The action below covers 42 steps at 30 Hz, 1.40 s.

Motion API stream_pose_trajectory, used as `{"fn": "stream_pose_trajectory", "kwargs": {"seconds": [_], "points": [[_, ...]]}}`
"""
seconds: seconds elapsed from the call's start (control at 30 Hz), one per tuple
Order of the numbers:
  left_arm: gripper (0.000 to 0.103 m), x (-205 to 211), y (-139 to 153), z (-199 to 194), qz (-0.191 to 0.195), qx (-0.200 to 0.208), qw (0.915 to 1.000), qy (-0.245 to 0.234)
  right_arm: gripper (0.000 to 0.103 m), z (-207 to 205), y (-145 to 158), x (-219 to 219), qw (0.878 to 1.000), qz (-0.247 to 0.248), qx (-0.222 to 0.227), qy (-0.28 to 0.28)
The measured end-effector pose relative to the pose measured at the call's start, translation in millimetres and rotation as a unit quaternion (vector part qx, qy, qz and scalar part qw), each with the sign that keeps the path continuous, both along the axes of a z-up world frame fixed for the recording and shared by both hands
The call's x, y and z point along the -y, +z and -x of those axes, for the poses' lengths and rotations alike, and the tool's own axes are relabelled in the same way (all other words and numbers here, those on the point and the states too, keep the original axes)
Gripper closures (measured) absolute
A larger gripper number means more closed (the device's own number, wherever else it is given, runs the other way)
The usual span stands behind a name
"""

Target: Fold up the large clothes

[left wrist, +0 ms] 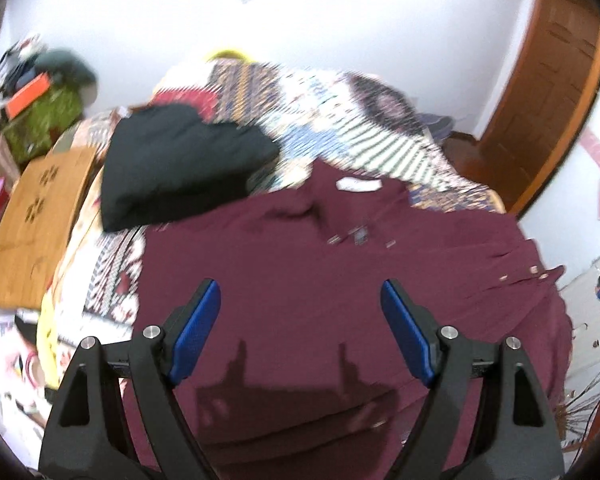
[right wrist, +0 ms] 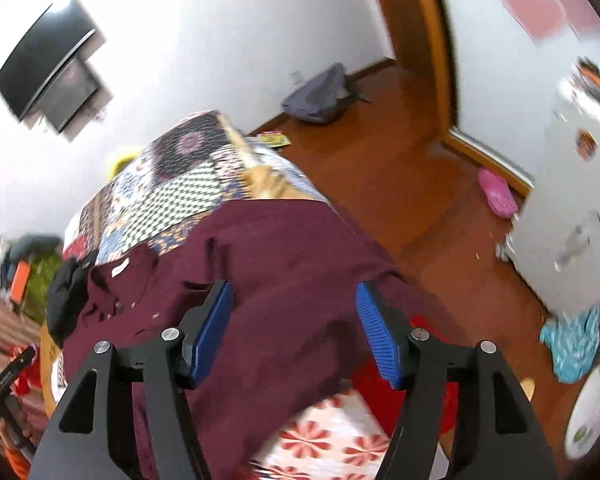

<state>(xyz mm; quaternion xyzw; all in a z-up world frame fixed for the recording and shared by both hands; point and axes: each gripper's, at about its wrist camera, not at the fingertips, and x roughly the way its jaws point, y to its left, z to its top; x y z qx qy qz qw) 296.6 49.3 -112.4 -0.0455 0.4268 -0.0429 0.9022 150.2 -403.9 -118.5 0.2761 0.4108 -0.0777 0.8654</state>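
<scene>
Both my left gripper (left wrist: 300,328) and right gripper (right wrist: 294,332) hang spread, empty; the maroon shirt (left wrist: 340,260) overhanging the bed (right wrist: 188,184) may slide off.

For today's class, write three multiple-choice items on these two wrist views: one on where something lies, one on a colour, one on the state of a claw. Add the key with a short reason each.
1. Where does the black garment lie?
A. On the patterned bedspread, beside the large shirt
B. On the wooden floor
C. Between the left claw's fingers

2. What colour is the large shirt spread on the bed?
A. Green
B. Maroon
C. White

3. How does the left claw stand?
A. Shut on the shirt
B. Shut on nothing
C. Open, above the shirt

Key: 1 A, it rests on the bedspread at the shirt's upper left edge. 2 B, the cloth is dark red-purple. 3 C, its blue pads stand wide apart with nothing gripped.
</scene>
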Motion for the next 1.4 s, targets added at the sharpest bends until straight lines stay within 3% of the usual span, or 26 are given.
{"fn": "stream_pose_trajectory", "kwargs": {"seconds": [0.17, 0.37, 0.6, 0.67, 0.87, 0.97, 1.17, 1.27, 1.4], "points": [[0.021, 42, 5, -10, 0.006, 0.011, 0.9993, -0.035, 0.043, 5, -32, 21, 0.998, -0.042, -0.031, -0.026], [0.021, 83, -15, -20, 0.005, -0.013, 0.9972, -0.073, 0.043, -2, -81, 40, 0.985, -0.15, -0.072, -0.035], [0.02, 101, -29, -22, 0.004, -0.036, 0.995, -0.093, 0.04, -21, -98, 39, 0.98, -0.187, -0.055, -0.033], [0.021, 101, -33, -23, 0.006, -0.044, 0.995, -0.09, 0.046, -27, -102, 39, 0.982, -0.175, -0.057, -0.035], [0.021, 104, -36, -19, -0.004, -0.042, 0.9951, -0.089, 0.079, -37, -108, 45, 0.984, -0.153, -0.059, -0.065], [0.02, 104, -36, -16, -0.004, -0.04, 0.9948, -0.093, 0.092, -39, -95, 41, 0.988, -0.131, -0.056, -0.06], [0.02, 99, -32, -10, -0.004, -0.032, 0.9948, -0.096, 0.095, -44, -14, 6, 0.999, -0.033, 0.022, -0.009], [0.02, 96, -26, -5, -0.005, -0.022, 0.9949, -0.098, 0.095, -44, 24, -16, 0.997, -0.021, 0.07, 0.027], [0.02, 95, -19, 3, -0.009, -0.008, 0.9946, -0.103, 0.096, -39, 69, -65, 0.985, -0.005, 0.135, 0.107]]}}
